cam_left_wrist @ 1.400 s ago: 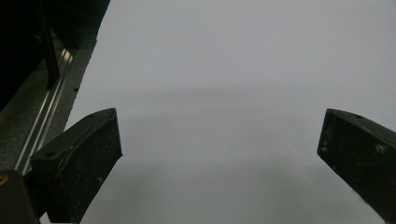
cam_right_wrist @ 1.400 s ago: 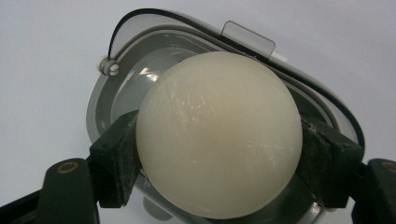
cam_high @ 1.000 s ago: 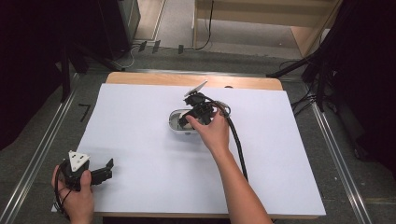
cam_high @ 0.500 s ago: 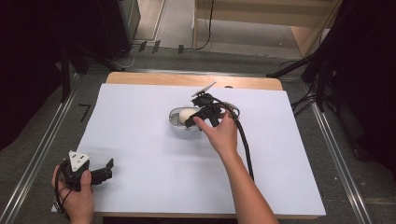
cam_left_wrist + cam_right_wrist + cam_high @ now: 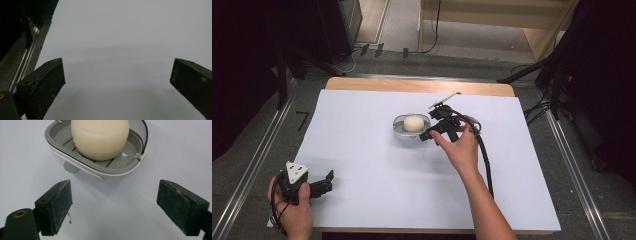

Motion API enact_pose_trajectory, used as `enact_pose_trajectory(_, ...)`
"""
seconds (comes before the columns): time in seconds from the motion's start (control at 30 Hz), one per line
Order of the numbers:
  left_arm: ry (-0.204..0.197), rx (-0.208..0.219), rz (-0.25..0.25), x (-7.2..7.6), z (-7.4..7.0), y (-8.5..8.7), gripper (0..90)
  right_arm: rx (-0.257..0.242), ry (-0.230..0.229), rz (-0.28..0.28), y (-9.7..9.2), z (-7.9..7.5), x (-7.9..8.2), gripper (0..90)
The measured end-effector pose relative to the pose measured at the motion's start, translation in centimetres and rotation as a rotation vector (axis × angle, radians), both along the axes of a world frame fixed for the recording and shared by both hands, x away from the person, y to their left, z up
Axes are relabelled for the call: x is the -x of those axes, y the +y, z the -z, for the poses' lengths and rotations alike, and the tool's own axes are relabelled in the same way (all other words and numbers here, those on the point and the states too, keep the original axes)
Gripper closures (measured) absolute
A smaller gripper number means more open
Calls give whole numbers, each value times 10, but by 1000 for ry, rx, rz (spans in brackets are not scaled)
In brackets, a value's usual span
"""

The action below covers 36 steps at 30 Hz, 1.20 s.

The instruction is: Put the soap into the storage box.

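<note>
- nearest the person, the left gripper rests at the near left corner of the white sheet, jaws spread wide with nothing between them
- farther off, the right gripper sits just beside the grey dish, jaws opening and empty
- the cream soap lies in that dish

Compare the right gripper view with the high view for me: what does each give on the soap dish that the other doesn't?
Right gripper view alone: the ribbed floor of the grey dish, a small foot beneath it, and nothing between the opening jaws of the right gripper. High view alone: the left gripper near the table's front left corner, far from the dish, and the hand beside it. Both: the cream soap lying in the dish.
</note>
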<state>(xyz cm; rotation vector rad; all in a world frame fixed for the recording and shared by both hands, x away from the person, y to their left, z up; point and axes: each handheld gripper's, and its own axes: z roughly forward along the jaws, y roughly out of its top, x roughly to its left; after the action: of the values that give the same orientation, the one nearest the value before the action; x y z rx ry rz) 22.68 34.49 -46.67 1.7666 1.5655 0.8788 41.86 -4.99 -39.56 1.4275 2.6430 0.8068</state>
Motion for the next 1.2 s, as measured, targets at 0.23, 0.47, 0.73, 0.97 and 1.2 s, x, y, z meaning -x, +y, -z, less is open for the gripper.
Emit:
enact_pose_trajectory(0.23, 1, -4, -2, 0, 0, 0, 1, -10, 5, 19, -16, 5, 5, 134)
enact_pose_trajectory(0.47, 1, -9, -1, 0, 0, -1, 1, -14, 2, 33, -33, 9, 14, 134)
enact_pose_trajectory(0.73, -3, -10, -3, 0, 0, -1, 1, -13, -14, 61, -57, 14, 27, 132)
enact_pose_trajectory(0.97, -4, -11, -5, 1, 0, -1, 1, -17, -13, 83, -76, 21, 34, 133)
enact_pose_trajectory(1.2, -6, -10, -6, 1, 0, -1, 1, -34, -9, 98, -91, 29, 41, 132)
